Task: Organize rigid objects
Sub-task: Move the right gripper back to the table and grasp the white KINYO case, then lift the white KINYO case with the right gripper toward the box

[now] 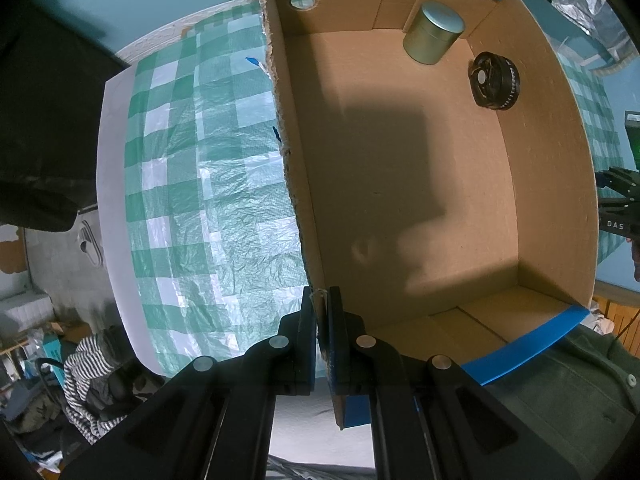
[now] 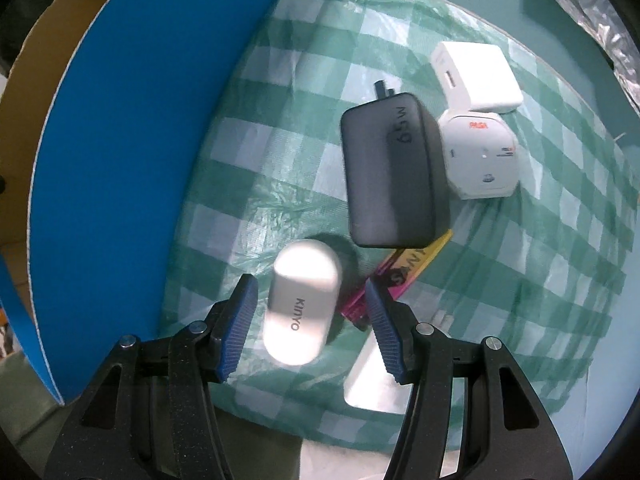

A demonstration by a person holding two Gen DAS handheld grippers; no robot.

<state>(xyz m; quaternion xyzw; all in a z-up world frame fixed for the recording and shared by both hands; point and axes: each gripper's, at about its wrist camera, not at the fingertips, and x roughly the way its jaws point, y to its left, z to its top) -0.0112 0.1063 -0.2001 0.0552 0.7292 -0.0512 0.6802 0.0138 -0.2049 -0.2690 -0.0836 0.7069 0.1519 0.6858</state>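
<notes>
My left gripper (image 1: 323, 320) is shut on the left wall of a cardboard box (image 1: 296, 184) with blue outer sides. Inside the box a green-grey metal tin (image 1: 433, 33) stands in the far corner and a black round part (image 1: 494, 80) leans on the right wall. My right gripper (image 2: 310, 320) is open around a white KINYO case (image 2: 302, 306) lying on the checked cloth, fingers apart on both sides of it. Beyond it lie a black 65W charger (image 2: 394, 172), a white adapter (image 2: 482, 156) and a white charger block (image 2: 476, 74).
A pink and yellow packet (image 2: 404, 272) lies under the black charger. The box's blue side (image 2: 140, 152) stands close on the right gripper's left. The green checked cloth (image 1: 200, 184) covers the table. Crumpled foil (image 2: 592, 20) lies at the far right.
</notes>
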